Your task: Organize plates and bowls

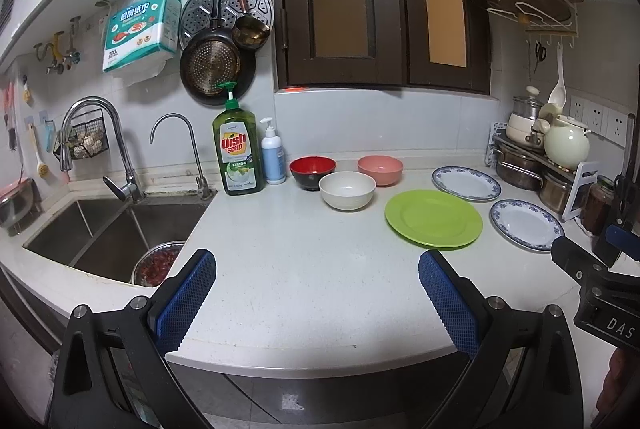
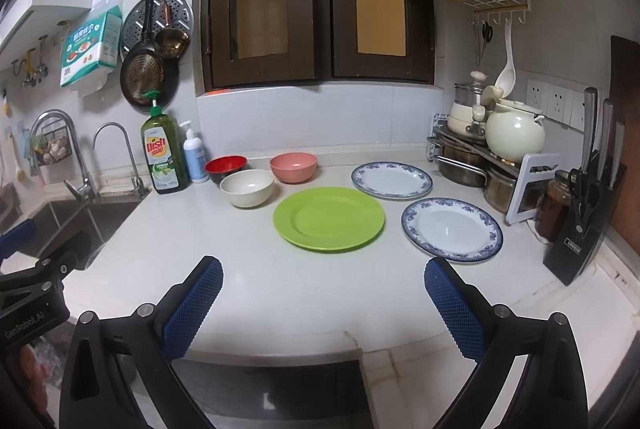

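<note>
Your dishes sit spread across the white desk (image 2: 280,281), untouched.

The green plate (image 2: 328,219) lies at centre. Two blue-rimmed plates lie at its 1 o'clock (image 2: 391,180) and 3 o'clock (image 2: 452,229). The white bowl (image 2: 247,188) is at its 10 o'clock, the pink bowl (image 2: 293,167) at 11, the red bowl (image 2: 226,167) behind the white. Your left gripper (image 1: 316,293) and right gripper (image 2: 324,295) hang wide apart, holding nothing.
</note>
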Demonstrator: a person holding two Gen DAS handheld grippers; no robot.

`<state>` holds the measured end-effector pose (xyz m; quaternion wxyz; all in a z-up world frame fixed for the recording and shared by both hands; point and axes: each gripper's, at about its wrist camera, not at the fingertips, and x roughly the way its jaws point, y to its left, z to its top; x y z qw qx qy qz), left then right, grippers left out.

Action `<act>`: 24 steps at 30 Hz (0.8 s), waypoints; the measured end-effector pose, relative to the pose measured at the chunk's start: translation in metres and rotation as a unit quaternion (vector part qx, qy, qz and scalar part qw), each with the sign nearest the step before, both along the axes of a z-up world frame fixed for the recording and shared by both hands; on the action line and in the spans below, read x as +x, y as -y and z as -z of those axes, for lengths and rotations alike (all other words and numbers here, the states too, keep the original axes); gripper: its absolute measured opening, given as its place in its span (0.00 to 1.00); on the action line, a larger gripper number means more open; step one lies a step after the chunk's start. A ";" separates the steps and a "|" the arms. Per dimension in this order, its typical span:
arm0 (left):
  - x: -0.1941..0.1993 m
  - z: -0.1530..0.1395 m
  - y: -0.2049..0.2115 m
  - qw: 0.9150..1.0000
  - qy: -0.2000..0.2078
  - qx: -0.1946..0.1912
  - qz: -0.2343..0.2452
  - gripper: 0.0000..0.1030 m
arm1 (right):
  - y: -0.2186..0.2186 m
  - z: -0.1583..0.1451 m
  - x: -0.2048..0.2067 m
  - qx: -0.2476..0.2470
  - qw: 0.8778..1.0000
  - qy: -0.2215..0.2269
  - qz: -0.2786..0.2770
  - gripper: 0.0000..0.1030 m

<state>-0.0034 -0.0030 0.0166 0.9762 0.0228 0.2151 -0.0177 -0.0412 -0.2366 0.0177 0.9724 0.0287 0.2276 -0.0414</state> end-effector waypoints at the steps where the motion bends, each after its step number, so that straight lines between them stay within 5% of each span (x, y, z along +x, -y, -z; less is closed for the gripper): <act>1: 0.000 0.000 0.000 1.000 0.000 0.000 -0.001 1.00 | 0.000 0.000 0.000 0.000 1.000 0.000 0.000 0.99; 24: -0.005 -0.004 0.004 1.000 0.015 0.008 -0.003 1.00 | 0.000 -0.003 -0.003 0.001 1.000 0.007 0.002 0.99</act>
